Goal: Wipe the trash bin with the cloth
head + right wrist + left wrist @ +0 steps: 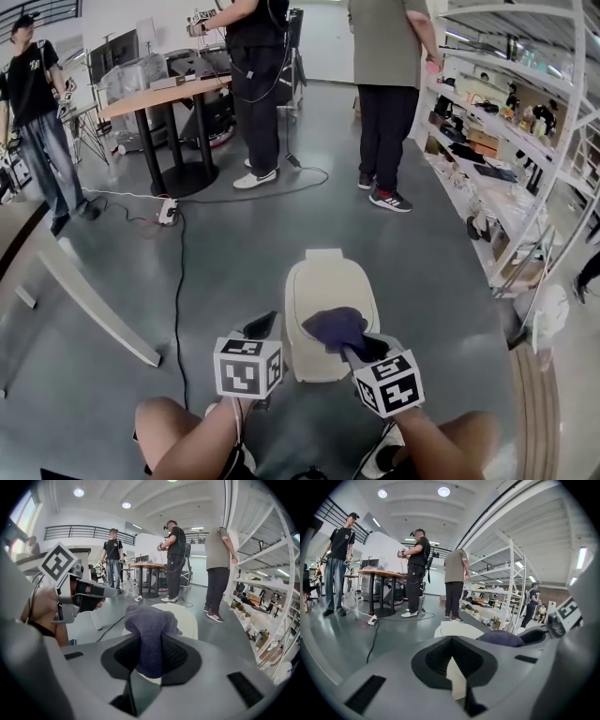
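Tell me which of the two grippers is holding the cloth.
The right gripper: the dark purple cloth is pinched between its jaws, over the cream trash bin. The left gripper, beside it, holds nothing.

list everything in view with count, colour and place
trash bin: 1, cream, floor ahead
cloth: 1, dark purple, over the bin lid, in the right tool
table: 1, wood top on black legs, far left
shelving: 1 run, white, right side
cable: 1, black, across the floor
power strip: 1, white, floor near the table
plank: 1, white, floor at left
bystanders: at least 3, mostly dark clothes, at the back
left tool: 1, grey, jaws apart, left of the bin
right tool: 1, grey, shut on the cloth
arms: 2, bare, bottom edge
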The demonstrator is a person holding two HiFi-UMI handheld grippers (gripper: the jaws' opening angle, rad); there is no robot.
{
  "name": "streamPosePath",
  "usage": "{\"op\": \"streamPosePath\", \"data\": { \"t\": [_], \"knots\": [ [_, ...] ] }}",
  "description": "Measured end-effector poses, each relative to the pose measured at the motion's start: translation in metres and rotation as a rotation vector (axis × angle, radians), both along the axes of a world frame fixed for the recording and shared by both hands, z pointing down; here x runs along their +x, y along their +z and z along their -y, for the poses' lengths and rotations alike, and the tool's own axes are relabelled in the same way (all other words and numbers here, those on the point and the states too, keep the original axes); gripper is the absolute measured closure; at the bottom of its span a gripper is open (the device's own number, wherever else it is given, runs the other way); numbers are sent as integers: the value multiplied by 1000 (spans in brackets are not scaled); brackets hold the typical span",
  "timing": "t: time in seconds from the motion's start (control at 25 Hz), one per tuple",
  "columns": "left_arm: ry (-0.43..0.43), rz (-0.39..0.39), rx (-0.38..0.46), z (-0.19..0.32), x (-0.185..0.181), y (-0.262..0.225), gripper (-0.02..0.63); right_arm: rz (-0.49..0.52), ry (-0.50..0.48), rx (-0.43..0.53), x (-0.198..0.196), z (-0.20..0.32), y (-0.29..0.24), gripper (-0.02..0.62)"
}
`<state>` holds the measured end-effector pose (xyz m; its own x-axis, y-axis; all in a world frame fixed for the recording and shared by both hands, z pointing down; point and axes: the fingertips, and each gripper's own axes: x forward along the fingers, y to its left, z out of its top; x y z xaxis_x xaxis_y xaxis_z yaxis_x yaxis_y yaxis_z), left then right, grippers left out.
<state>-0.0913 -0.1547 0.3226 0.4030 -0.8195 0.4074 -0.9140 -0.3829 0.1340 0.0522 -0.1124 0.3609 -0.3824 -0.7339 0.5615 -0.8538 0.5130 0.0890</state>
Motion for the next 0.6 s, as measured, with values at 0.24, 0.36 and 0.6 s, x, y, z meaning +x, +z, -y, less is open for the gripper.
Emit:
{"op": "streamPosePath", "data": {
  "t": [0.24,0.36,0.6],
  "knots": [
    [-13,-33,-12,-33,-15,20,606,46,12,19,-37,-24,17,492],
    [-26,-15,-4,-46,-25,30,606,54,40,54,-52,-30,27,492],
    [-58,48,20,-59,-52,39,606,46,98,86,-69,-31,50,492]
  ]
}}
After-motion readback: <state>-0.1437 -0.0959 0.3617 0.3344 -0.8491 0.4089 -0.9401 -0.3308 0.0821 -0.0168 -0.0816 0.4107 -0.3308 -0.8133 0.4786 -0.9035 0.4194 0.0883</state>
